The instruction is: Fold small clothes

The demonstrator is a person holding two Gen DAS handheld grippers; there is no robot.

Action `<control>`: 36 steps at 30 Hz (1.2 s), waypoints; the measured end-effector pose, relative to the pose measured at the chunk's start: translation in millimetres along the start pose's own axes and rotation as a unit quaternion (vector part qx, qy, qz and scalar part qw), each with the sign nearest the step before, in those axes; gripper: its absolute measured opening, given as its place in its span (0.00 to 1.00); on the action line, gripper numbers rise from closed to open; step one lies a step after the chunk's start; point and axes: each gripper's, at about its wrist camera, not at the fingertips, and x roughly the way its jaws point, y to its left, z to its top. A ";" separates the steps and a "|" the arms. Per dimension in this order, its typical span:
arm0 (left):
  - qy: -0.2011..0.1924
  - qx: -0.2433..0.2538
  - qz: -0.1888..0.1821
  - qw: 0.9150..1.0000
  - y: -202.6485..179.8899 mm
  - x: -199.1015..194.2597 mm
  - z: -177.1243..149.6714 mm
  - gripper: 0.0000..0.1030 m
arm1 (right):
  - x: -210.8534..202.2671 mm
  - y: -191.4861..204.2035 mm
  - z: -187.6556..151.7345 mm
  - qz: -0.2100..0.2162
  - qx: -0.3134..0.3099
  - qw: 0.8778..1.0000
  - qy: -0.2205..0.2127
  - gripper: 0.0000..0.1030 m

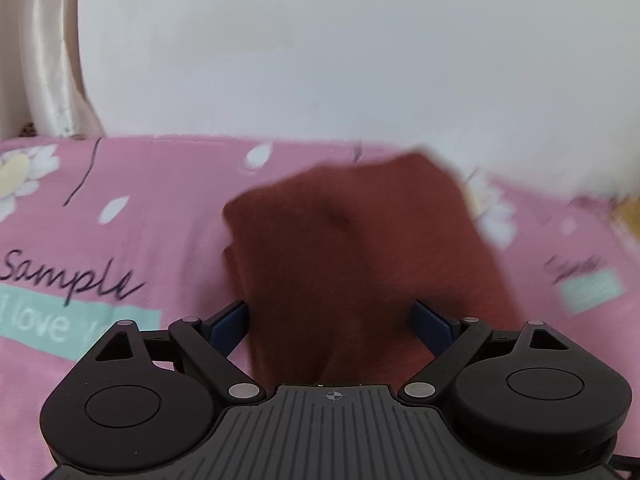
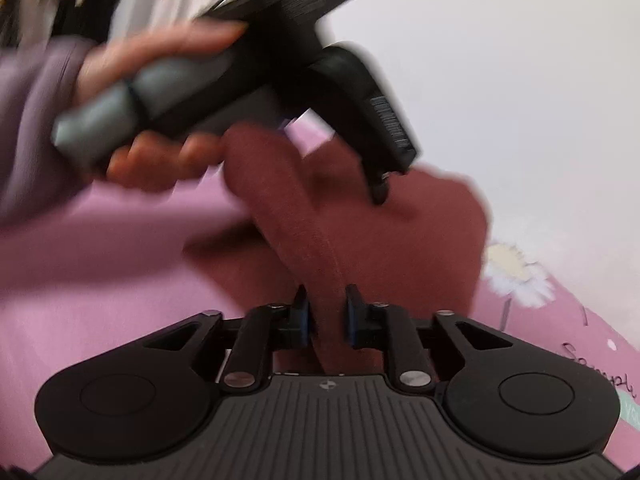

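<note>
Both tools matter here: right gripper [image 2: 327, 312] pinches a ridge of the maroon garment [image 1: 360, 240] on the pink sheet [image 1: 140, 220], left gripper [image 1: 330, 320] spread wide, so lay the fold over evenly.

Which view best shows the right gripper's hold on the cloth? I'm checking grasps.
Right wrist: the right gripper has its fingers closed on a strip of the maroon cloth. Left wrist shows only the blurred cloth.

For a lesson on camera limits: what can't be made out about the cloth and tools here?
- Left wrist view: cloth motion-blurred; its type and folds unreadable; near edge hidden behind left tool.
- Right wrist view: cloth strip sits between right tool pads; contact unclear through blur.
- Left hand blurred.
</note>
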 end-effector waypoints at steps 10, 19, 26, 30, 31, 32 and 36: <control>-0.014 0.008 0.040 0.999 9.7 -18.5 -31.9 1.00 | -47.1 -54.6 13.4 0.066 0.100 0.992 -0.040 0.60; -0.027 0.059 0.088 0.994 -5.6 -25.5 -34.0 1.00 | 7.4 -122.8 13.6 0.060 0.289 0.955 0.016 0.60; -0.029 0.065 0.094 0.993 -6.8 -23.3 -38.1 1.00 | 57.0 -150.5 14.1 0.039 0.350 0.935 0.045 0.70; -0.030 0.067 0.096 0.993 -7.9 -21.9 -38.8 1.00 | 76.6 -159.4 21.1 0.035 0.362 0.930 0.055 0.79; -0.030 0.068 0.096 0.993 -8.0 -21.6 -38.9 1.00 | 78.2 -160.0 23.5 0.035 0.365 0.929 0.057 0.80; -0.030 0.069 0.096 0.993 -8.0 -21.2 -38.9 1.00 | 83.6 -162.0 24.2 0.035 0.370 0.927 0.060 0.82; -0.030 0.069 0.096 0.993 -7.6 -20.1 -38.6 1.00 | 100.0 -170.2 26.0 0.037 0.385 0.919 0.069 0.88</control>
